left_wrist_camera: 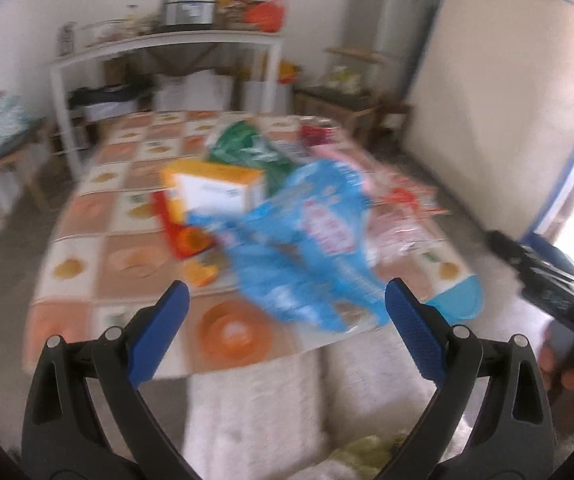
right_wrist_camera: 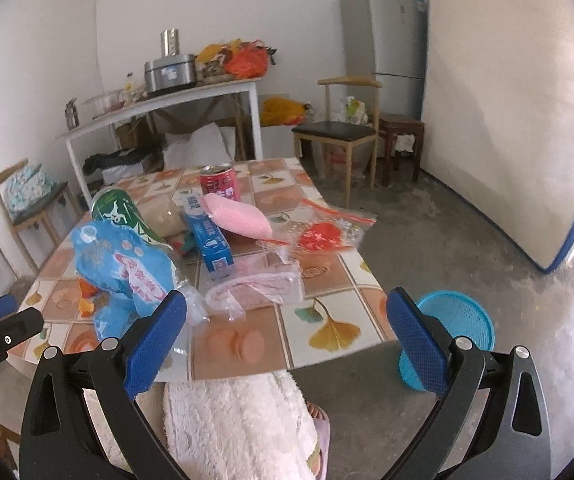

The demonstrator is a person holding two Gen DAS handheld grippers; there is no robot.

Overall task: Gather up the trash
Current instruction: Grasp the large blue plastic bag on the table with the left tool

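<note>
Trash lies on the tiled table (right_wrist_camera: 327,292): a blue snack bag (left_wrist_camera: 307,240) (right_wrist_camera: 127,268), an orange-and-white box (left_wrist_camera: 215,190), a green bag (left_wrist_camera: 247,148) (right_wrist_camera: 119,208), a red can (right_wrist_camera: 219,184), a blue carton (right_wrist_camera: 209,236), a pink packet (right_wrist_camera: 239,216) and clear plastic bags (right_wrist_camera: 327,236). My left gripper (left_wrist_camera: 287,312) is open and empty, just short of the blue bag at the table's near edge. My right gripper (right_wrist_camera: 287,320) is open and empty above the near edge. The left wrist view is blurred.
A blue basket (right_wrist_camera: 451,332) stands on the floor right of the table. A white side table (right_wrist_camera: 167,108) with pots, a chair (right_wrist_camera: 343,136), a fridge (right_wrist_camera: 387,40) and a leaning mattress (right_wrist_camera: 507,120) stand behind. My pink-clad lap (right_wrist_camera: 239,428) is below.
</note>
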